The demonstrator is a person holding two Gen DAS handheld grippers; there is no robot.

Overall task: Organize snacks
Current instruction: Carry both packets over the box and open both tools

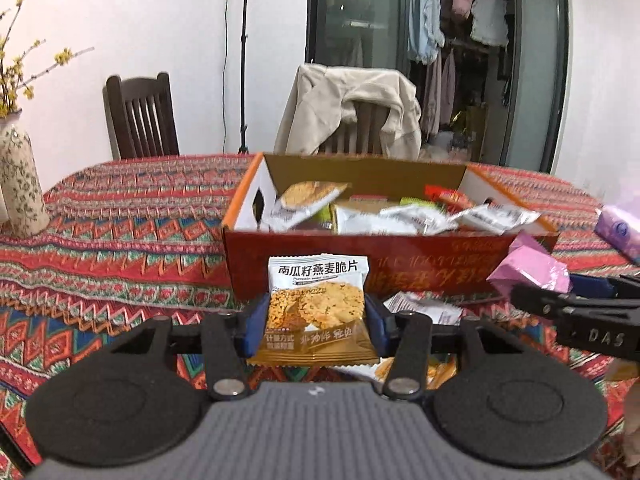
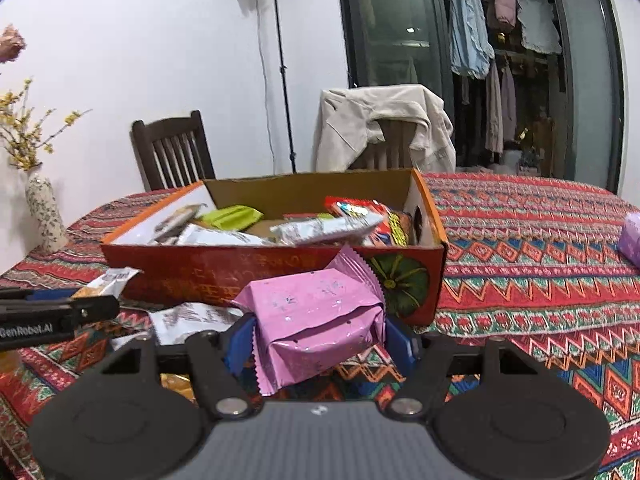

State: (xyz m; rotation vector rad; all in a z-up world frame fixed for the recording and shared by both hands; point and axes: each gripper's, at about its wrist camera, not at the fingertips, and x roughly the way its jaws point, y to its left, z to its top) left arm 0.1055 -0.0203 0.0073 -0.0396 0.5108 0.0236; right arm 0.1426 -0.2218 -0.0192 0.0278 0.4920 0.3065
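**Both Tools Loaded, Box Just Ahead**

While each tool held a snack above the patterned worktop (image 1: 120, 216), the drop into the box was not yet made. Nearest the left wrist camera, the left tool (image 1: 314, 322) pinched an oat crisp packet (image 1: 316, 308) upright between its blue pads, gripping the packet's two side edges. Nearest the right wrist camera, the right tool (image 2: 320, 340) pinched a pink packet (image 2: 316, 316), which sat tilted and bulged above the pads. Loose packets (image 1: 424, 306) lay on the cloth just below and beyond both tools, close to the box's near wall. Further on stood the open cardboard box (image 1: 360, 248), already holding a jumble of wrappers piled near its rim. Beyond it were two chairs, one draped with a beige jacket (image 1: 348, 108), and a vase (image 1: 20, 176) at the far left.

The risks, as I judged them: the two tools sat close together, so moving both at once could knock them against each other. The pink packet's slanted, puffy hold might slip if swung quickly. A low approach could catch the box's near wall, and a packet dropped on the heap might slide back out.
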